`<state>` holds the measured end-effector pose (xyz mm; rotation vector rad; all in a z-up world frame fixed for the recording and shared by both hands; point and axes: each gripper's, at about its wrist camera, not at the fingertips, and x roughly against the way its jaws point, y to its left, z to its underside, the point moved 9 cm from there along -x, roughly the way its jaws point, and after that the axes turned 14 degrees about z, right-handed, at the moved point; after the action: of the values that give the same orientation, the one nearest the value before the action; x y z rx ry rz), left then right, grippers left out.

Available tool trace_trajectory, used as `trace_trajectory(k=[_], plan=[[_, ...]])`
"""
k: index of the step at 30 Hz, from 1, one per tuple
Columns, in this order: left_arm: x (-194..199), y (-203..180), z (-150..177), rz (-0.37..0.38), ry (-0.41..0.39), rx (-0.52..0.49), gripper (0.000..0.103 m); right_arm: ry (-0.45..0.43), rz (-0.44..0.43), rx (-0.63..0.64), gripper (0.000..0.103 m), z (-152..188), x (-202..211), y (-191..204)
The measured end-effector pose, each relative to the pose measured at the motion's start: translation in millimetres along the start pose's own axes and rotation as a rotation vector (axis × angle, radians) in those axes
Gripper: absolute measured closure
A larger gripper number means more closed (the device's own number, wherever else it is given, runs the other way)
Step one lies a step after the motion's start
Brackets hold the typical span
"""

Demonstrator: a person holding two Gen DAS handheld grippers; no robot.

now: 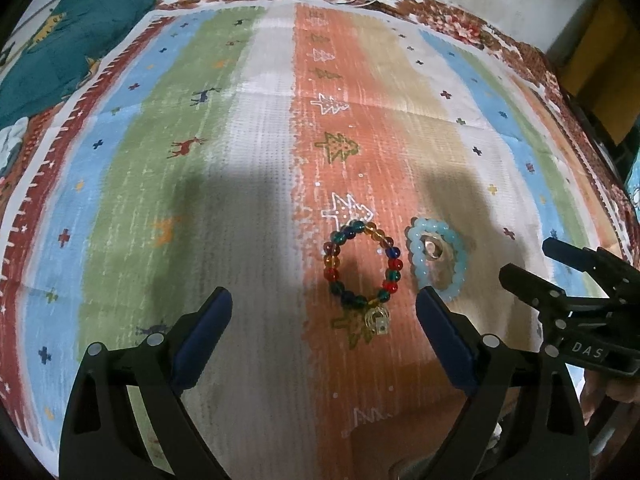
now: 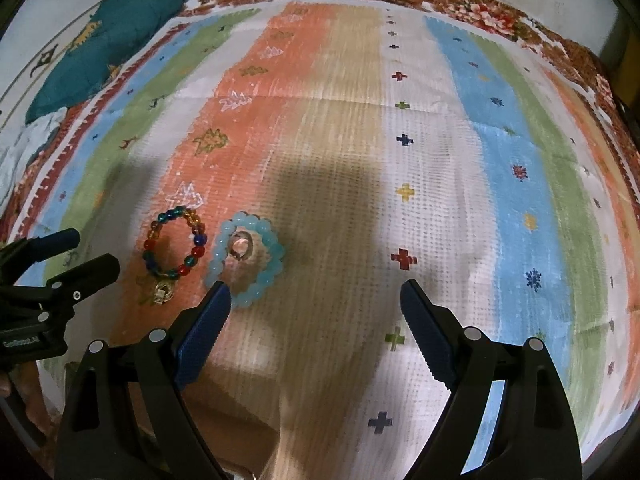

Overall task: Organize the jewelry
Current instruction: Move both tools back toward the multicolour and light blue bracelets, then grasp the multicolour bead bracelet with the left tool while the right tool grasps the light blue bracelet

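Left wrist view: the left gripper (image 1: 324, 312) is seen w/ jaws spread wide and nothing between the pads; it is pointed steeply down at the striped mat (image 1: 248, 168), which is spread over a floral cloth (image 1: 452, 20) and carries everything. The multicolour bead bracelet (image 1: 362, 266) is laid flat as an open loop on the orange stripe, approx. mid-mat and well clear of every edge, its small metal charm (image 1: 379, 320) trailing toward the near edge; laid out this way, prob. so that a finger can be slid in at the rim. Just beside it, apart but close, the pale blue bead bracelet (image 1: 436, 258) is laid flat too, w/ a silver ring (image 1: 432, 249) set inside its loop, presumably kept there so it isn't lost on the busy pattern. The right gripper (image 1: 520, 262) is seen at the right, also spread. Right wrist view: the right gripper (image 2: 316, 300) is held wide and empty; one blue pad (image 2: 208, 320) overlaps the near rim of the pale blue bracelet (image 2: 246, 260) in the picture, contact can't be told. The ring (image 2: 240, 249) sits inside that loop, the multicolour bracelet (image 2: 176, 242) and charm (image 2: 162, 294) further left, the left gripper (image 2: 76, 254) beyond them. A teal cloth (image 2: 100, 60) lies at the far left corner. No box or tray is seen, so sorting is judged not yet begun.
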<state>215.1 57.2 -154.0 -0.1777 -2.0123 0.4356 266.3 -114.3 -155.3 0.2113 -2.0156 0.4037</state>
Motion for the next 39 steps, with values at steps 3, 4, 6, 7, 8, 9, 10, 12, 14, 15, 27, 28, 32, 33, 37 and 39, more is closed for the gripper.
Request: trace_trajectory(k=[3,4,6,7,8,9,10,12,14,15,27,28,32,33,37,39], plan=[[-6,2,-1,-0.002,0.013,0.0,0.021,0.003,0.008,0.008,0.016,-2,-4,1],[-7,2,-2,-0.003,0.017,-0.003,0.022,0.003,0.01,0.01,0.016,-3,-5,1],[-10,2,-3,-0.005,0.023,-0.009,0.024,0.007,0.013,0.012,0.016,-4,-8,1],[-11,2,-4,-0.005,0.026,-0.011,0.024,0.008,0.013,0.013,0.016,-5,-9,1],[-13,2,-4,-0.005,0.029,-0.014,0.025,0.011,0.011,0.014,0.016,-5,-10,2],[-15,2,-4,-0.005,0.033,-0.016,0.026,0.012,0.008,0.017,0.016,-6,-11,3],[-16,2,-5,-0.005,0.036,-0.018,0.027,0.015,0.002,0.024,0.016,-6,-12,5],[-19,3,-5,-0.007,0.044,-0.021,0.029,0.016,0.001,0.034,0.016,-6,-13,8],[-22,3,-6,-0.008,0.05,-0.024,0.032,0.016,-0.003,0.045,0.016,-7,-14,11],[-23,3,-6,-0.008,0.052,-0.025,0.033,0.017,-0.005,0.048,0.016,-7,-14,11],[-40,6,-7,-0.025,0.086,-0.046,0.049,0.054,-0.016,0.081,0.016,-6,-31,21],[-40,5,-7,-0.024,0.086,-0.05,0.049,0.058,-0.016,0.084,0.016,-7,-33,22],[-42,3,-8,-0.021,0.089,-0.063,0.053,0.074,-0.021,0.095,0.025,-6,-39,26],[-43,3,-8,-0.023,0.091,-0.068,0.054,0.076,-0.02,0.099,0.025,-6,-40,27],[-46,2,-9,-0.034,0.098,-0.083,0.064,0.085,-0.019,0.113,0.026,-6,-44,30],[-47,2,-9,-0.04,0.1,-0.09,0.068,0.088,-0.016,0.117,0.029,-6,-47,30]])
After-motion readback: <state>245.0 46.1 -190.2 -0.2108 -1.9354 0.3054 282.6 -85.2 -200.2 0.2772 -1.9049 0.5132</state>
